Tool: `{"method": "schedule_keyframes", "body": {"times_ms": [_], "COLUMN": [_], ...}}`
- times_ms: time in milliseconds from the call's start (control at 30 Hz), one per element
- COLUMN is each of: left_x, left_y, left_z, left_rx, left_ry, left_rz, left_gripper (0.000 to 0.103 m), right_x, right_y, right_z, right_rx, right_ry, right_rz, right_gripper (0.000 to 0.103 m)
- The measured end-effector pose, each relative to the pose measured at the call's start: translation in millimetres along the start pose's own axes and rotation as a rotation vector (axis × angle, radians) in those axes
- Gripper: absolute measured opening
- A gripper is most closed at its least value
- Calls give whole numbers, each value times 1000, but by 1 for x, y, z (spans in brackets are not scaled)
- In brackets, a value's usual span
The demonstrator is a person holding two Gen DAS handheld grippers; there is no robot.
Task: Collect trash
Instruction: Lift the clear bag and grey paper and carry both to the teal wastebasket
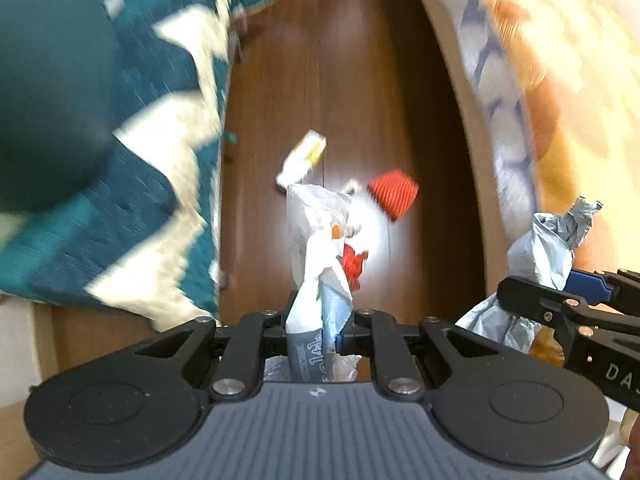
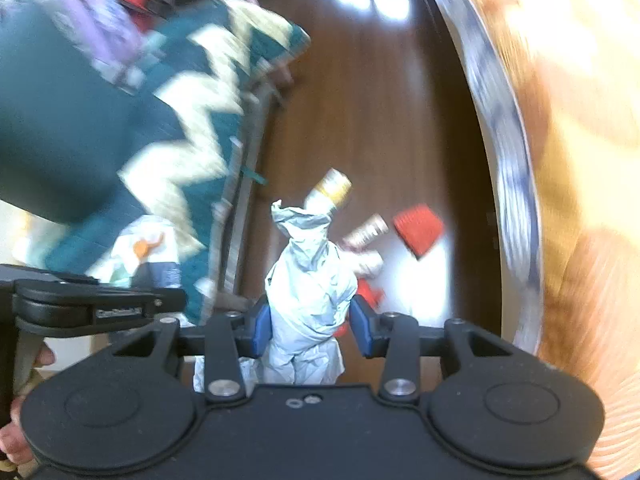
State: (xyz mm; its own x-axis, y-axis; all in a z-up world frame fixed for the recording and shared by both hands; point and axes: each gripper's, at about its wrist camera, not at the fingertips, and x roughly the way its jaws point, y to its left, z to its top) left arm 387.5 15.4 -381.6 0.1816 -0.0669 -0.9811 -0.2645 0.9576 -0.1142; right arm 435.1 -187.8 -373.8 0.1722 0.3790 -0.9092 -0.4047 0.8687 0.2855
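**Both grippers hold plastic bags above scattered floor litter**

The left gripper [image 1: 316, 328] has its 2 fingers closed tight on the neck of a thin white plastic bag with orange and red print [image 1: 320, 232], which stands up between them and fans out above the tips. In the right wrist view the same printed bag [image 2: 148, 248] shows at the left edge, above the black side of the left gripper [image 2: 100, 304].

The right gripper [image 2: 310, 320] has its 2 blue-padded fingers [image 2: 262, 326] pressed against a crumpled pale grey plastic bag [image 2: 310, 280]; the bag fills the gap between them and its twisted top rises above the tips. From the left wrist camera the grey bag [image 1: 540, 252] sits at the far right, pinched by the right gripper [image 1: 560, 300].

The trash lies on the dark brown wooden floor [image 1: 360, 80], beyond both bags: a ribbed red square piece [image 1: 394, 192], a white and yellow wrapper [image 1: 304, 156], and a small red scrap [image 1: 354, 264] partly hidden by the printed bag. The right wrist view adds a beige cylinder-like item [image 2: 368, 232] beside the red piece [image 2: 418, 230].

A teal and cream zigzag quilt [image 1: 160, 160] hangs on the left, and a blurred orange patterned bedcover [image 1: 580, 100] curves along the right.
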Motion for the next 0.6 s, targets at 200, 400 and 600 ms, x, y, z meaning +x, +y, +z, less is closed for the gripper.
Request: {"method": "schedule_keyframes", "body": {"times_ms": [200,400,600], "left_x": [-104,-193,-260], "left_y": [24,58,109], "left_z": [30,59,87], "left_rx": [-3,-14,-51], "left_ry": [-93,-198,-299], "left_rz": [-20,-23,1], "left_gripper": [14,14,14], "right_x": [-83,-137,-167], "right_y": [66,132,204], "right_z": [53,96,136], "right_rx": [-99,-180,-285], "right_ry": [-75,-144,-215], "right_rz": [63,105,151], "right_gripper": [40,40,40]}}
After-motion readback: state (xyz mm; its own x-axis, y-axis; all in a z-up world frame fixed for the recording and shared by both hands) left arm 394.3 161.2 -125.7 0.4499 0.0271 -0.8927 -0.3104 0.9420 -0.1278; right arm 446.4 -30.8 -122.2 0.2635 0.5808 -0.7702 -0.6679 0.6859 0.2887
